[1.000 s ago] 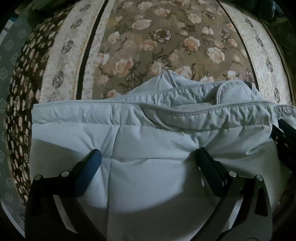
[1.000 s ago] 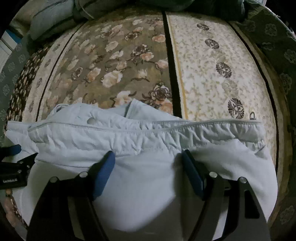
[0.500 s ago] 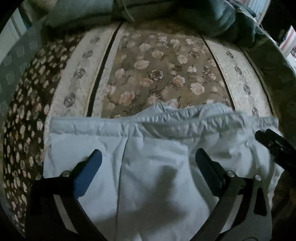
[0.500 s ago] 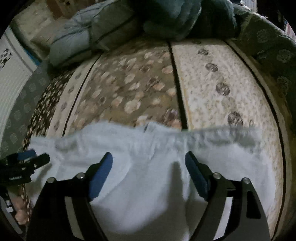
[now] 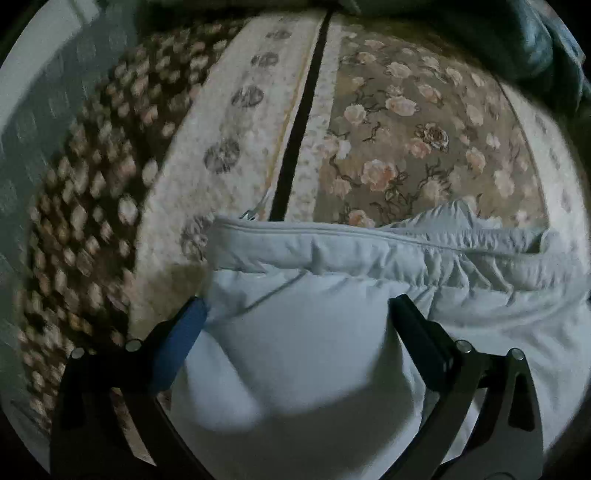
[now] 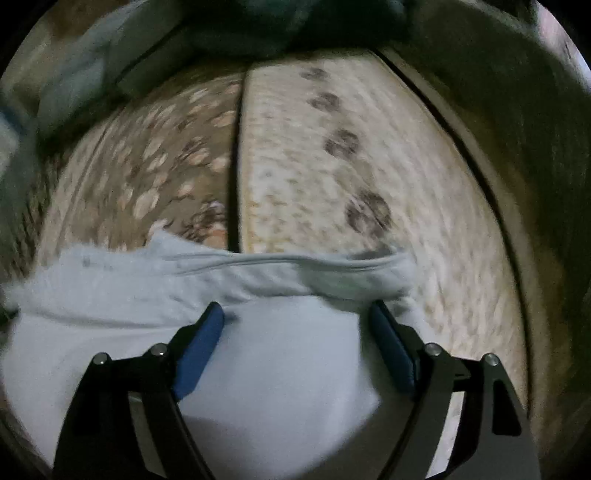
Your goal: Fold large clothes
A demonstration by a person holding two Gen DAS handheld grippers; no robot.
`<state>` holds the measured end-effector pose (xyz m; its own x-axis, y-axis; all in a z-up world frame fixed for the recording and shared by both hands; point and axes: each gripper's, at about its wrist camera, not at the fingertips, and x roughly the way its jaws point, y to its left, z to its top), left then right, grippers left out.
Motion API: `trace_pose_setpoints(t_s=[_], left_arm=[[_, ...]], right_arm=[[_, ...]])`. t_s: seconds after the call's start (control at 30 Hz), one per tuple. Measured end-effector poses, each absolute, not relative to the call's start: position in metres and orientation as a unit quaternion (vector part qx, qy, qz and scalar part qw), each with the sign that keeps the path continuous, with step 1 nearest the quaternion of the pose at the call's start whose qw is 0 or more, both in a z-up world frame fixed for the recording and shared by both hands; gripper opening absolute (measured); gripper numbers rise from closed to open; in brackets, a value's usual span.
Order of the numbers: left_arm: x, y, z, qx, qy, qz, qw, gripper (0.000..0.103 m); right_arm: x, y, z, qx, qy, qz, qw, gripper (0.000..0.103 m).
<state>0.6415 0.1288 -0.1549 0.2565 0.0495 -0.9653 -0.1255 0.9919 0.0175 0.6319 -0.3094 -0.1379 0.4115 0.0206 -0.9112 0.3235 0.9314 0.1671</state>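
Note:
A pale blue padded jacket (image 5: 332, 266) lies folded on a floral bedspread (image 5: 399, 122). Its piped hem edge runs across both views. In the left wrist view my left gripper (image 5: 297, 310) is open, its fingers wide apart over the jacket's left end; a zipper pull shows at that corner. In the right wrist view the jacket (image 6: 184, 280) fills the lower half, and my right gripper (image 6: 297, 314) is open above the jacket's right end. This view is blurred by motion. Neither gripper holds any cloth.
The bedspread has a cream strip (image 6: 332, 166) and a dark line (image 5: 295, 140) between floral panels. Bunched grey-green bedding (image 6: 258, 26) lies along the far edge. A pale wall or cabinet (image 5: 44, 92) stands at the left.
Both grippers have swung outward: the left to the jacket's left end, the right to its right end. Each gripper has left the other's view. Both stay open.

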Motion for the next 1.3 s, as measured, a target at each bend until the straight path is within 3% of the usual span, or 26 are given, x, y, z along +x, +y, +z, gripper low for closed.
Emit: trace_pose_setpoints(t_s=[0.17, 0.27, 0.43, 0.63, 0.83, 1.03, 1.2, 1.3], left_arm=[[0.618, 0.140, -0.118, -0.035, 0.560, 0.050, 0.827, 0.094], [0.584, 0.128, -0.097, -0.019, 0.511, 0.024, 0.859, 0.097], [0.522, 0.098, -0.113, -0.016, 0.473, -0.027, 0.881, 0.097], [0.497, 0.083, -0.150, 0.068, 0.443, 0.019, 0.894, 0.100], [0.493, 0.142, -0.158, -0.011, 0.468, 0.022, 0.883, 0.100], [0.491, 0.166, -0.162, -0.016, 0.473, 0.034, 0.880, 0.100], [0.467, 0.164, -0.127, 0.031, 0.458, 0.056, 0.887, 0.100], [0.439, 0.160, -0.129, 0.050, 0.441, 0.071, 0.893, 0.100]], right_arm=[[0.583, -0.321, -0.093, 0.157, 0.430, -0.119, 0.881, 0.083], [0.542, -0.289, -0.069, 0.103, 0.348, -0.080, 0.928, 0.099], [0.495, -0.219, -0.095, 0.039, 0.299, -0.005, 0.953, 0.099], [0.493, -0.220, -0.139, 0.032, 0.304, -0.010, 0.952, 0.100], [0.489, -0.300, -0.164, 0.103, 0.341, -0.063, 0.932, 0.101], [0.457, -0.383, -0.174, 0.237, 0.388, -0.118, 0.883, 0.101], [0.427, -0.373, -0.131, 0.172, 0.347, -0.114, 0.915, 0.101], [0.415, -0.353, -0.133, 0.141, 0.355, -0.111, 0.917, 0.101]])
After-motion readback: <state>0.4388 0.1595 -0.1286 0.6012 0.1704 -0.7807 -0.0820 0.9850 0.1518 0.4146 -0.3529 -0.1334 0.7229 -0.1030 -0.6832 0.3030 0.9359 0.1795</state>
